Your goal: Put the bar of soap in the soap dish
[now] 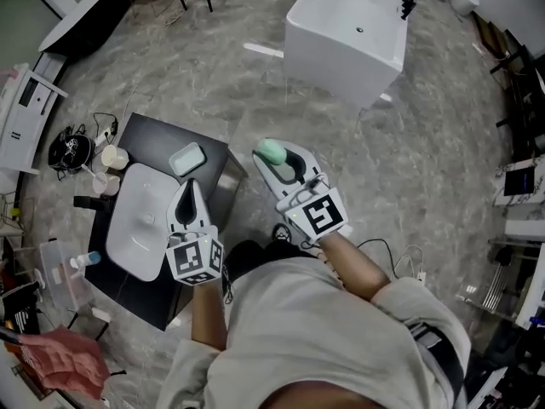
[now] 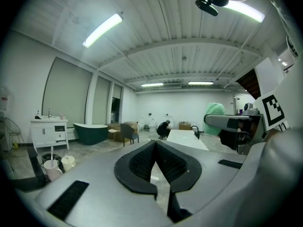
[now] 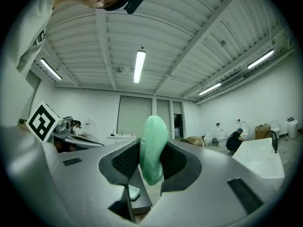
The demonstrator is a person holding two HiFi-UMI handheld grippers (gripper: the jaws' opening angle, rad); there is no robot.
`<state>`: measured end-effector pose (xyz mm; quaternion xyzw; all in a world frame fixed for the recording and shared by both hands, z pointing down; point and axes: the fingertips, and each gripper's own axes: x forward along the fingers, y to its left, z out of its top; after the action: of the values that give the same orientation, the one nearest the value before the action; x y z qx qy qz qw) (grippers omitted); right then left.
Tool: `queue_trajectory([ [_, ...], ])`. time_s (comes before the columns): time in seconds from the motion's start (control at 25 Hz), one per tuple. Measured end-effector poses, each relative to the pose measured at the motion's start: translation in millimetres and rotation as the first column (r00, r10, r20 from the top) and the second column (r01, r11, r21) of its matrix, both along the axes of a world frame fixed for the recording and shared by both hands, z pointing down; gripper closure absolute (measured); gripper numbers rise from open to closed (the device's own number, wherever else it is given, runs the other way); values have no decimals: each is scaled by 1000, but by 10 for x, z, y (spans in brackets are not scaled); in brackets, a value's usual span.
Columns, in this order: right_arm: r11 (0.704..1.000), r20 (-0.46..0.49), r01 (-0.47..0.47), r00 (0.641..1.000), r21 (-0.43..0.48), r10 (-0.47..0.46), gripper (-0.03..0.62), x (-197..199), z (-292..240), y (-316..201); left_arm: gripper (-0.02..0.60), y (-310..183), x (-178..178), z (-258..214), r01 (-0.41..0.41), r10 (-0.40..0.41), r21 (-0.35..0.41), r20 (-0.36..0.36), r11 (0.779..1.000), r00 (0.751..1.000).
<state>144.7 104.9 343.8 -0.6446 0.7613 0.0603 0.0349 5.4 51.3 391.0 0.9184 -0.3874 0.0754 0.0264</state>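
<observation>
A pale green bar of soap [image 1: 272,151] stands on edge between the jaws of my right gripper [image 1: 278,158], which is shut on it; in the right gripper view the soap [image 3: 152,148] fills the gap between the pads. The light green soap dish [image 1: 186,158] lies on the black vanity top [image 1: 153,140], left of the soap and lower; the right gripper view shows it small through the jaw gap [image 3: 134,192]. My left gripper [image 1: 189,189] hovers over the vanity just below the dish, shut, with nothing in it [image 2: 154,143]. The left gripper view shows the held soap [image 2: 215,110] at right.
A white basin [image 1: 140,220] is set in the vanity, with cups [image 1: 112,156] and a tap at its left. A white freestanding bathtub [image 1: 349,24] stands ahead on the marble floor. A pink cloth [image 1: 64,356] and cables lie at the left.
</observation>
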Motion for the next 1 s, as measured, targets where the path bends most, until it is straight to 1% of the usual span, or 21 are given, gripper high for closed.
queue_trajectory([
  [0.36, 997, -6, 63, 998, -39, -63, 479, -126, 147, -535, 565, -478, -164, 125, 57, -57, -24, 16, 998, 998],
  [0.52, 996, -23, 73, 997, -57, -75, 479, -161, 202, -891, 565, -852, -191, 171, 62, -62, -36, 11, 997, 998],
  [0.72, 992, -39, 94, 994, -83, -98, 479, -188, 202, -1459, 565, -1418, -133, 152, 52, -52, -38, -2, 998, 999],
  [0.84, 989, -49, 112, 992, -95, -117, 479, -287, 200, -1778, 565, -1723, -220, 176, 55, -55, -50, -3, 997, 998],
  [1.0, 979, -87, 160, 981, -129, -171, 479, -478, 256, -2070, 565, -2010, -428, 194, 78, -79, -63, -8, 995, 997],
])
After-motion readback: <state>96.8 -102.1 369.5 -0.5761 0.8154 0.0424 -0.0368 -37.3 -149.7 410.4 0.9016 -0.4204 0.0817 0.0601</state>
